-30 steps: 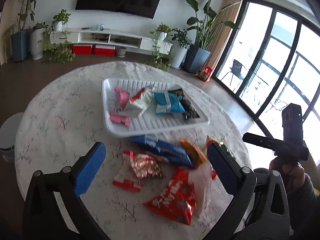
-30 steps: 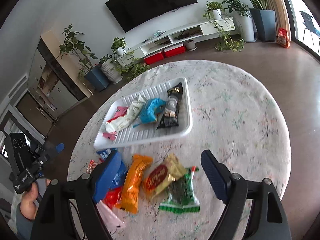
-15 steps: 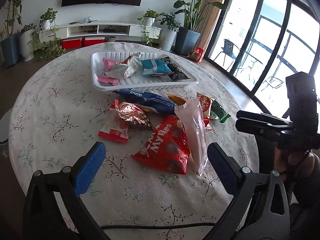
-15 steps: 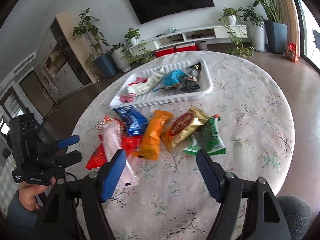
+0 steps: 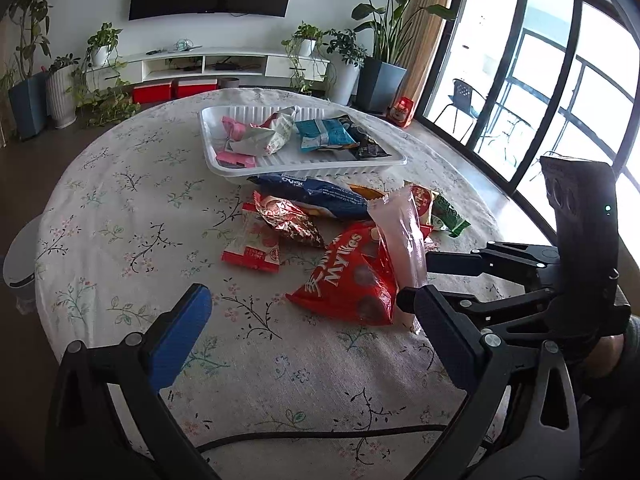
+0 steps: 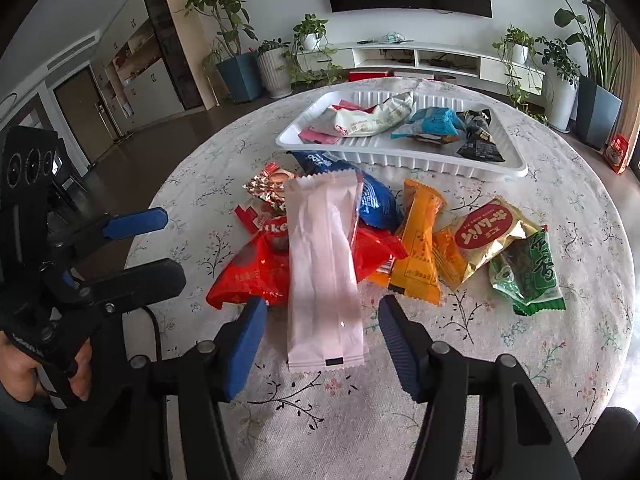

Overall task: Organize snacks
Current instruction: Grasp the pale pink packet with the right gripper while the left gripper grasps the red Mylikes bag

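Snacks lie piled on the round table just before the white tray, which holds more packets; pale pink packet rests atop red bag; right gripper spread wide around pink packet's near end, not gripping; left gripper spread open, grasping nothing.
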`<state>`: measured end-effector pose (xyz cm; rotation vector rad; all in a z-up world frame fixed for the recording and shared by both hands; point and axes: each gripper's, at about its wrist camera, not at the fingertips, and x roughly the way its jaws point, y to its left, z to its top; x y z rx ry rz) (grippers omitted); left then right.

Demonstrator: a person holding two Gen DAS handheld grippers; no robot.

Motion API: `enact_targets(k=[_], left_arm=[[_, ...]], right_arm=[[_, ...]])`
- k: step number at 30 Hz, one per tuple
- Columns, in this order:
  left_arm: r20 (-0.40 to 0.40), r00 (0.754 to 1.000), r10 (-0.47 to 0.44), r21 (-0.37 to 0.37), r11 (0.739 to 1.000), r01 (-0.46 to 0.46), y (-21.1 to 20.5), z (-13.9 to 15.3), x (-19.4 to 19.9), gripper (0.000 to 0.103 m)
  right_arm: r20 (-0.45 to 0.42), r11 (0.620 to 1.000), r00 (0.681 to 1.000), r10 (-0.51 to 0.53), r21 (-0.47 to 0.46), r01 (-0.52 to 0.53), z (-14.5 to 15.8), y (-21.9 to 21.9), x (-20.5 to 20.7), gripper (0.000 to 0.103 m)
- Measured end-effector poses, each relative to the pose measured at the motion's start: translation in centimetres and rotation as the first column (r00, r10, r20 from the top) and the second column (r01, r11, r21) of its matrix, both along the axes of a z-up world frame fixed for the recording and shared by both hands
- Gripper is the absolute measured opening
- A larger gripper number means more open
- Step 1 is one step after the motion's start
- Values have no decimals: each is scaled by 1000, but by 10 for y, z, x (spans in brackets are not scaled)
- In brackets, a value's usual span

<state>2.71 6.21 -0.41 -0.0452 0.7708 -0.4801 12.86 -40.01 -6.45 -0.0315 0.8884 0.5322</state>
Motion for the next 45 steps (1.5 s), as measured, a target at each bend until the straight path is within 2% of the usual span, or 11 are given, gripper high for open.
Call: enact_targets(k=[11,15,20,24,29,34,35,37,38,42,45], left_arm=[[0,998,-55,44,998,55,-12,1,6,103],[9,994,-105,98,990,103,-25,5,11,103],[-4,982,-190,168,968,188,-46,6,25,103],[-43,965,-257,258,930,260,-68,-1,41,102],[-98,942,-322,335,880,336,-88,-12,54,102],[-168,910,-379,411,812,414,-107,-27,67,102],[-175,906,-384,423,802,422,-110,-30,69,99],[-193,901,-389,438,787,434,-115,-34,74,77],[-204,900,-385,446,782,436,-117,-38,76,62],[-225,896,-382,463,767,444,-121,-46,77,60],[-229,900,-370,443,784,435,-120,-47,78,56]], right_arm=[[-14,1000,1000,6,0,-6,-8,2,6,35],[-12,1000,1000,16,11,-16,-6,-2,1,31],[-43,998,999,7,62,-5,-3,-19,-4,29],[-73,996,997,-21,91,27,-4,-36,-6,29],[-88,993,995,-35,106,44,-4,-46,-7,29],[-105,990,994,-37,129,51,-6,-51,-6,29],[-107,990,994,-39,134,53,-6,-52,-6,29],[-109,988,993,-44,140,59,-6,-54,-5,29],[-111,988,993,-46,143,62,-6,-56,-5,29],[-118,985,992,-52,156,71,-6,-61,-6,29],[-120,984,991,-54,164,73,-6,-63,-6,29]])
